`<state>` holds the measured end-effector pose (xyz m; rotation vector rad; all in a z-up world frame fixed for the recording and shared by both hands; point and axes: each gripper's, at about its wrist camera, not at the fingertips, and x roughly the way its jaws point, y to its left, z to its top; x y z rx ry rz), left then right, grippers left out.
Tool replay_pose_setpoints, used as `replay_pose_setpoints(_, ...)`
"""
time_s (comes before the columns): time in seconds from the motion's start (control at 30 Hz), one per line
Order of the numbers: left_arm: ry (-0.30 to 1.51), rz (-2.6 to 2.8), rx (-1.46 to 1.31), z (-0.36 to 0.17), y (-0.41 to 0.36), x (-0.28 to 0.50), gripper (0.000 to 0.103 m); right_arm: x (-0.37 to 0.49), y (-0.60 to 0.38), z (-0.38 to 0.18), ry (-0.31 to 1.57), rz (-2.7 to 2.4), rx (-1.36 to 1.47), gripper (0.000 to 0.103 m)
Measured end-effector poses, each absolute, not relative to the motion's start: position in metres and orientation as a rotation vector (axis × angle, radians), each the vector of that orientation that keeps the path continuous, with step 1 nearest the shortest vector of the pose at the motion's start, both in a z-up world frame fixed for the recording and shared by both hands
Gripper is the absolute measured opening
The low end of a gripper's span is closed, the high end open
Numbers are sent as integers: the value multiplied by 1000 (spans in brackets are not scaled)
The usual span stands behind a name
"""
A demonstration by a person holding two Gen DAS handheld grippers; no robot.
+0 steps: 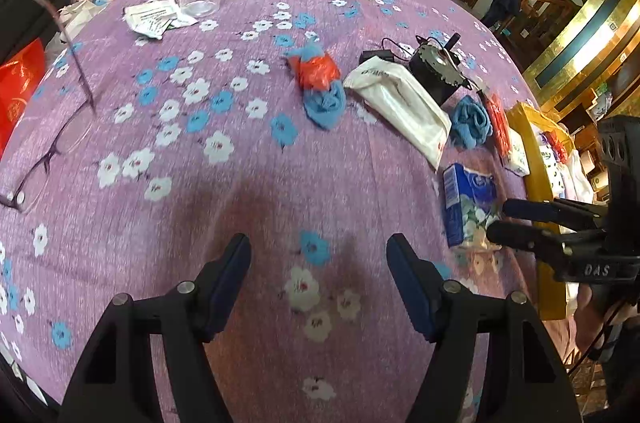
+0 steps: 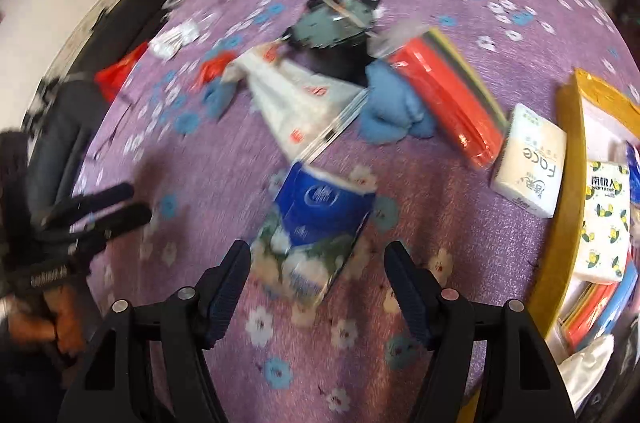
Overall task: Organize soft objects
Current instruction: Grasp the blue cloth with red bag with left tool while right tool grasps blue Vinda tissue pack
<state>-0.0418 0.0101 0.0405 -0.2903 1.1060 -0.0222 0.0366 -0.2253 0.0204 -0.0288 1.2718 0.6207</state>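
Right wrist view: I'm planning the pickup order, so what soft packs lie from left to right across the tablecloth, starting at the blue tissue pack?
Blue tissue pack with a floral end → orange-red plastic-wrapped pack → cream "Face" tissue pack → yellow-rimmed tray with a white lemon-print tissue pack.

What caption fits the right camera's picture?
Open right gripper nears a blue tissue pack on the floral tablecloth.

My right gripper (image 2: 318,261) is open wide over the purple flowery surface (image 2: 460,191). A blue tissue pack (image 2: 316,223) lies just ahead, its near end between my fingers, not touching them. Farther off are a blue cloth (image 2: 390,113) and a red pack (image 2: 448,91). My left gripper (image 2: 108,209) shows far left. The picture is blurry.
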Motion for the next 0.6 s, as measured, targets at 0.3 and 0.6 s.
replay_pose_setpoints(0.3,1105,-17,-262,47,9,-23,69,40,-188,9,1284,486,-71,75)
replay_pose_setpoints(0.6,1106,-26,-252,52,11,6,75,32,-219,19,1264,489,15,58)
